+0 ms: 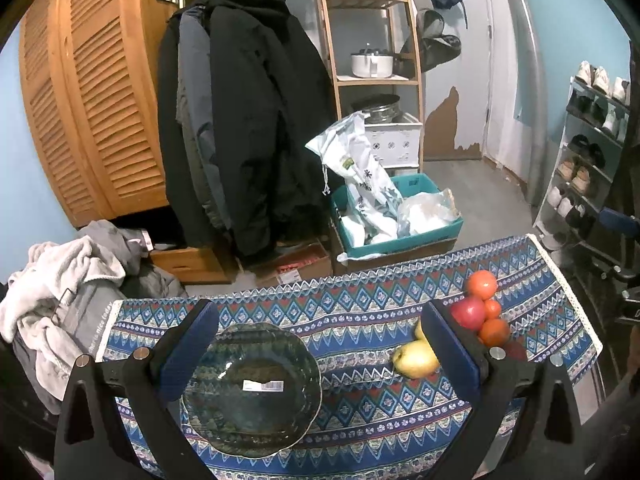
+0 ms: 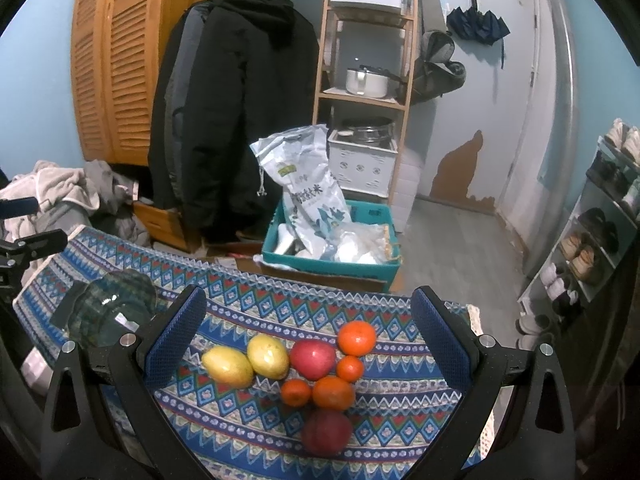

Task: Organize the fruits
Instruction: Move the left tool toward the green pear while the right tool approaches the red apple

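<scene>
A dark green glass bowl [image 1: 252, 390] with a white label inside sits on the patterned cloth, just ahead of my open, empty left gripper [image 1: 320, 344]. It also shows at the left in the right wrist view [image 2: 112, 308]. My right gripper [image 2: 308, 332] is open and empty above a cluster of fruit: two yellow fruits [image 2: 228, 366] [image 2: 267, 356], two red apples [image 2: 312, 358] [image 2: 326, 432] and several oranges [image 2: 357, 338]. In the left wrist view a yellow fruit [image 1: 414, 358], a red apple [image 1: 468, 312] and oranges [image 1: 482, 284] lie at the right.
The blue patterned cloth [image 2: 400, 396] covers a small table. Beyond its far edge stand a teal crate of bags [image 2: 332, 248], hanging black coats [image 2: 240, 120], a wooden shelf [image 2: 360, 92] and a pile of clothes [image 1: 72, 280]. A shoe rack [image 2: 592, 248] stands at the right.
</scene>
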Demonstrator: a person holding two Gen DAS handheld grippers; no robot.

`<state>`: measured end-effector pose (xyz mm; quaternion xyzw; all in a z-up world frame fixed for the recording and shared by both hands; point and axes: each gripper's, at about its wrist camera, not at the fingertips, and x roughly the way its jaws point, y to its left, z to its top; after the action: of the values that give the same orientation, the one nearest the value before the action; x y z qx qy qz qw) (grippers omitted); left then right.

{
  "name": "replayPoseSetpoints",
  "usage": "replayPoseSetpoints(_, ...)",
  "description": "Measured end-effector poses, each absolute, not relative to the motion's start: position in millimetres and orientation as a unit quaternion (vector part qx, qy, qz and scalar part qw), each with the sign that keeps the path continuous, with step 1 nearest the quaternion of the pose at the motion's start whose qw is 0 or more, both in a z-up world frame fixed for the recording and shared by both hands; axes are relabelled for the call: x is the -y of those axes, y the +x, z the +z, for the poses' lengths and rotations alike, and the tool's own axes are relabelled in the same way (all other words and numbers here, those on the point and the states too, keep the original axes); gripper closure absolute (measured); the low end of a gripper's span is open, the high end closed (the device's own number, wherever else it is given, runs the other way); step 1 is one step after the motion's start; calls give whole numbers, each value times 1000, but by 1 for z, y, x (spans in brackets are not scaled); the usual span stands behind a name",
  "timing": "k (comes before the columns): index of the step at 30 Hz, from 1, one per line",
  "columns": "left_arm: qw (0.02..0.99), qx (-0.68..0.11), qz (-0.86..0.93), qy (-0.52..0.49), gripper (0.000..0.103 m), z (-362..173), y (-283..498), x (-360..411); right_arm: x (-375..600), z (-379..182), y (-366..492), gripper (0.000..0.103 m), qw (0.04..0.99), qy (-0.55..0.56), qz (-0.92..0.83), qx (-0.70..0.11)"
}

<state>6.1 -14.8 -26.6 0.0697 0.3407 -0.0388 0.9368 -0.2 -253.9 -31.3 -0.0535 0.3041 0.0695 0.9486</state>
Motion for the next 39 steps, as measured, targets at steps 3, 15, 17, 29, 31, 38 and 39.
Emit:
replayPoseSetpoints(3,932,-353,-43,71,1,-33,10,17,255,-35,4,3,946,-56,64,-312)
replayPoseSetpoints(15,894,-434,-79,85,1,-87,32,40,267,-68,24,3,928,-51,52,-367)
replayPoseSetpoints(17,887,-445,-84,88,1,-95,34,45,270,-77,27,3,922,-46,52,-380)
replayPoseSetpoints(29,870,-466,-105,123,1,-132,46,75,288,-136,43,3,887,-26,45,-459)
replayPoseSetpoints(31,864,-476,-110,123,1,-140,50,78,294,-146,46,3,880,-15,43,-474)
replayPoseSetpoints(38,832,-527,-127,119,1,-177,63,94,309,-182,52,3,855,1,35,-517)
replayPoseSetpoints(39,828,-533,-128,119,1,-183,64,96,310,-188,53,3,852,0,35,-523)
